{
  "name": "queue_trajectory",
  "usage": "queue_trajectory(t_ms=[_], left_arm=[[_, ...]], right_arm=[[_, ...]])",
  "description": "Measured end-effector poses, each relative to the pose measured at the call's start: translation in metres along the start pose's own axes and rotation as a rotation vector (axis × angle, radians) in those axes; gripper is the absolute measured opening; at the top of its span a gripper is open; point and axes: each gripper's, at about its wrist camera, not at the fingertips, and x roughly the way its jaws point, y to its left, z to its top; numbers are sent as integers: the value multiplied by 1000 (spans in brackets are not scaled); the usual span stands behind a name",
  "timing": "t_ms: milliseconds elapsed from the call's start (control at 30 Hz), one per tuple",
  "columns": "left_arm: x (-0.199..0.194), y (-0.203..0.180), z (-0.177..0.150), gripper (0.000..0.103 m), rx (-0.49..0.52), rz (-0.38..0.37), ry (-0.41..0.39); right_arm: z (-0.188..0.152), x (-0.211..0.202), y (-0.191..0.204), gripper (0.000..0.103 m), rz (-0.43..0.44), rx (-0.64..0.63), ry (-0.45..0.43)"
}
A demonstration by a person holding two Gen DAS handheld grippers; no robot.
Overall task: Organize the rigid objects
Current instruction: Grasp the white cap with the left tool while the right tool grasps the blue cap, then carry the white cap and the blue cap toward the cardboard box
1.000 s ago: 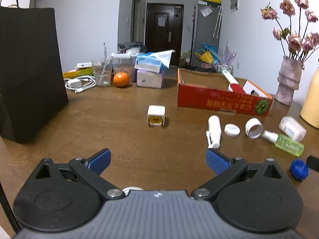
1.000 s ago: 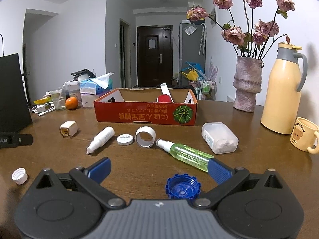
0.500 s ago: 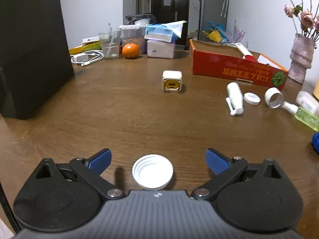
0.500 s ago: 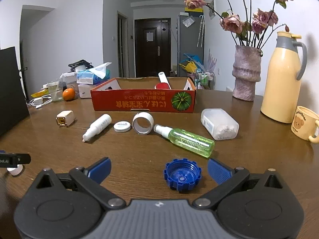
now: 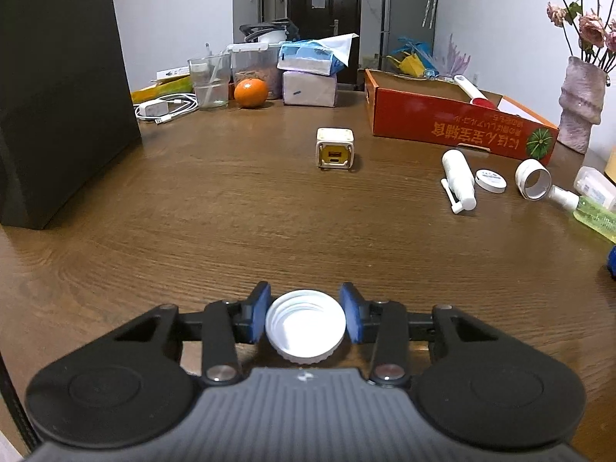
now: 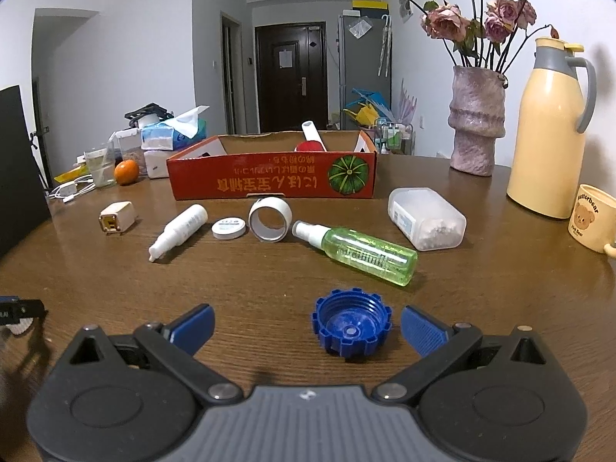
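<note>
The white bottle cap (image 5: 305,327), open side up on the wooden table (image 5: 231,223), is flanked by the left gripper (image 5: 305,317), whose jaws have just been closing; pad contact cannot be made out. The blue notched cap (image 6: 352,321) is seen just inside the right-hand finger of the wide-open right gripper (image 6: 308,327), untouched, with bare wood toward the other finger.

The left gripper (image 5: 306,319) tilts down, its jaws just closed inward, blue pads (image 5: 261,313) touching a cap's (image 5: 306,327) sides. The right gripper (image 6: 306,327) tilts down too, jaws spread wide.
</note>
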Motion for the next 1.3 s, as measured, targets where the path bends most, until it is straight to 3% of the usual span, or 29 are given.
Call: queue_trajectory(t_ms=[600, 867, 1000, 1133, 1300], left_arm=[[-8, -15, 22, 41, 11, -76, -72], [-8, -26, 31, 41, 21, -100, -90], [-7, -27, 34, 41, 19, -103, -93], [-6, -29, 39, 41, 16, -112, -100], [-5, -31, 43, 41, 16, -123, -103]], right_arm=[[1, 9, -1, 103, -18, -1, 12], [6, 25, -13, 103, -85, 39, 41], [6, 31, -18, 92, -88, 49, 56], [7, 40, -22, 53, -69, 66, 98], [8, 35, -20, 53, -42, 68, 66]])
